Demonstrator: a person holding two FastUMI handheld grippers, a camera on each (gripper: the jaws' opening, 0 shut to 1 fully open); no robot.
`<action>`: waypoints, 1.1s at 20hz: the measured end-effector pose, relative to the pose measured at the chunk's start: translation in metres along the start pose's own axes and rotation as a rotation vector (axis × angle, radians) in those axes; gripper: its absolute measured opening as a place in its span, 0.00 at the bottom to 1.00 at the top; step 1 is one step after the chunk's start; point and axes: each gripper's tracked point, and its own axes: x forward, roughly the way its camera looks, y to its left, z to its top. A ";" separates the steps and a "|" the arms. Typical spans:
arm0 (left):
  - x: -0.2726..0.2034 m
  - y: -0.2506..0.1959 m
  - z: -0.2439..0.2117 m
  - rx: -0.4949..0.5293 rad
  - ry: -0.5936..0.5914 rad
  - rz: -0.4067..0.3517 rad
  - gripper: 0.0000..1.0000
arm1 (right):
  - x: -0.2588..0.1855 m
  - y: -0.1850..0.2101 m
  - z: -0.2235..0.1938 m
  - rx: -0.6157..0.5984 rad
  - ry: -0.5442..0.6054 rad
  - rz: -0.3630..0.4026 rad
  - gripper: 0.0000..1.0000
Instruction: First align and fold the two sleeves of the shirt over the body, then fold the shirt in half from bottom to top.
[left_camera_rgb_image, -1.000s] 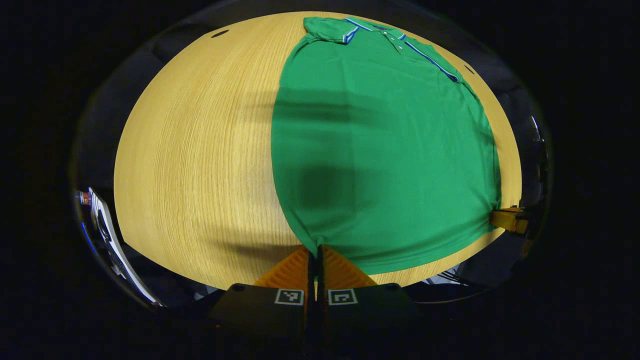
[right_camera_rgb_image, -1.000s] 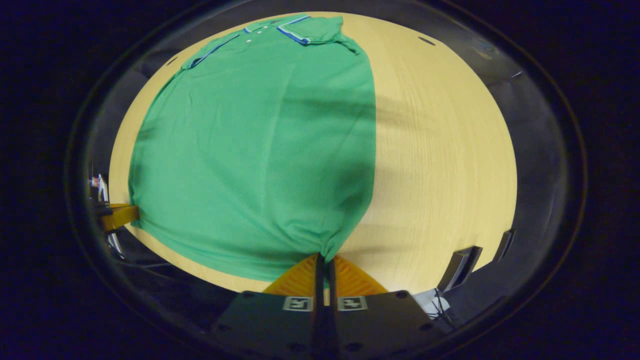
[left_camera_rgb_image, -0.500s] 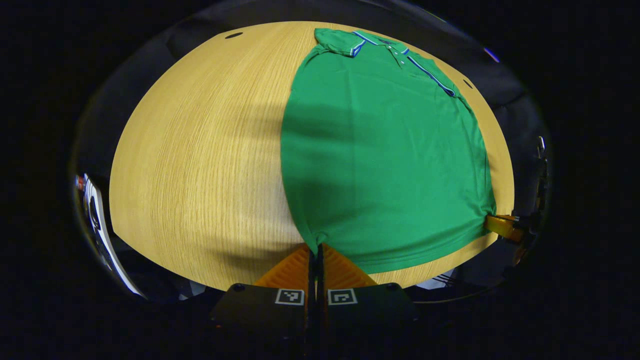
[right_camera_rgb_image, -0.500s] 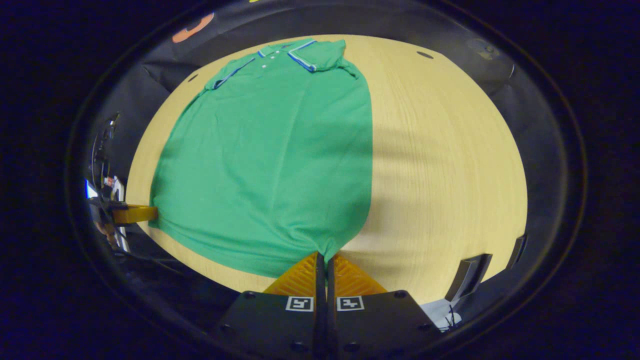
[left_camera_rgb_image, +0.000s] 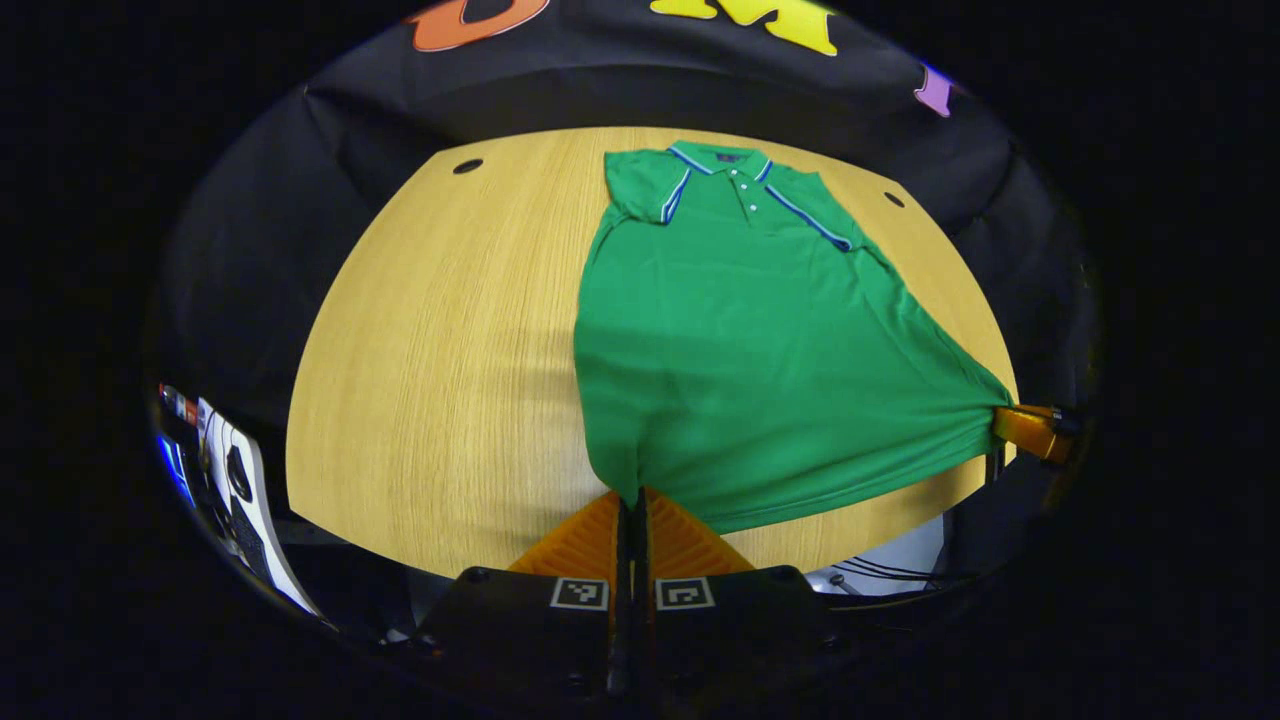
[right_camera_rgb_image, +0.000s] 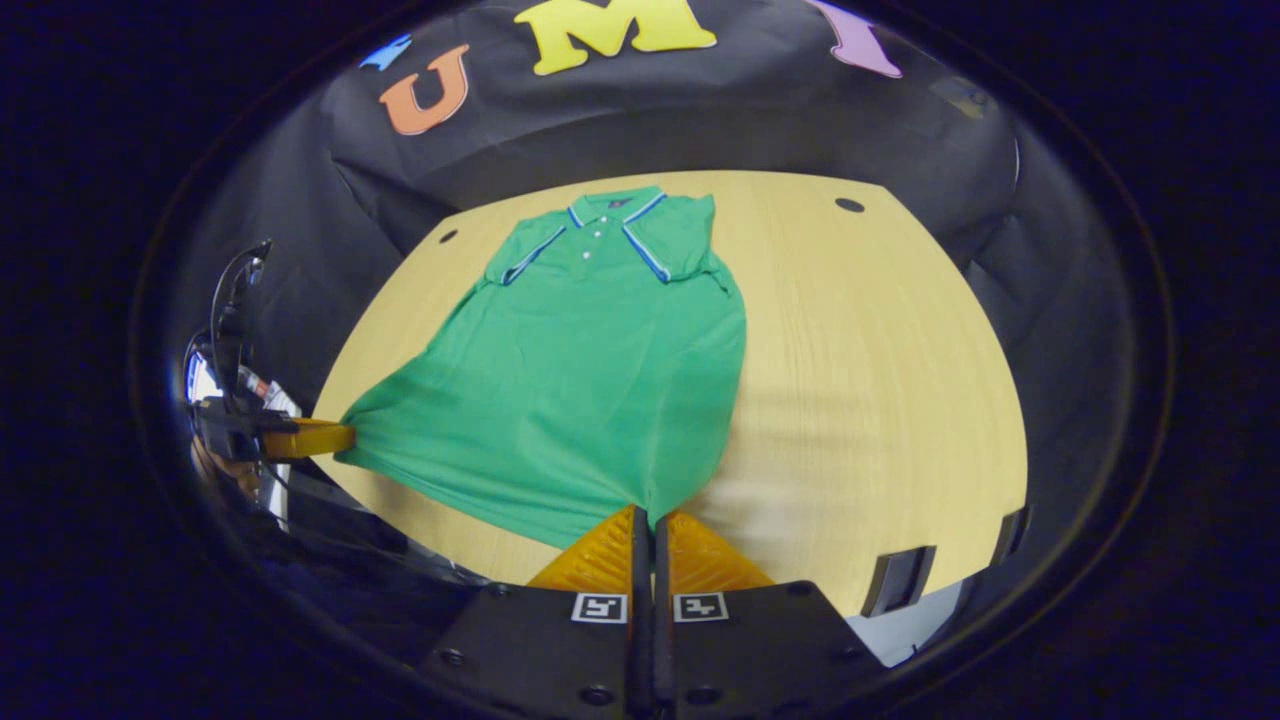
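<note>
A green polo shirt (left_camera_rgb_image: 750, 350) (right_camera_rgb_image: 590, 370) with blue-and-white trim lies on the wooden table (left_camera_rgb_image: 440, 370) (right_camera_rgb_image: 870, 380), collar at the far end, both sleeves folded in over the body. My left gripper (left_camera_rgb_image: 632, 497) is shut on the hem's left corner, which is lifted off the table. My right gripper (right_camera_rgb_image: 647, 512) is shut on the hem's right corner, likewise raised. In the left gripper view the right gripper (left_camera_rgb_image: 1030, 432) shows at the far right pinching its corner. In the right gripper view the left gripper (right_camera_rgb_image: 300, 438) shows at the far left. The hem hangs taut between them.
The table has small dark holes (left_camera_rgb_image: 467, 166) (right_camera_rgb_image: 849, 205) near its far corners. A dark box-shaped object (right_camera_rgb_image: 900, 580) sits past the table's near right edge. Cables (left_camera_rgb_image: 870, 575) lie below the near edge. Bare wood lies on both sides of the shirt.
Both grippers have risen and pulled back with the hem corners; the shirt's lower part lifts off the table and the far wall has come into view.
</note>
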 end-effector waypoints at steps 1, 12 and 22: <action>-0.004 0.000 0.013 0.000 -0.028 0.000 0.03 | -0.004 0.000 0.014 0.007 -0.021 0.001 0.02; 0.002 0.010 0.200 -0.022 -0.296 -0.020 0.03 | 0.005 -0.004 0.192 0.034 -0.229 -0.033 0.02; 0.094 0.022 0.327 -0.006 -0.385 0.009 0.03 | 0.118 -0.001 0.314 -0.041 -0.291 -0.099 0.02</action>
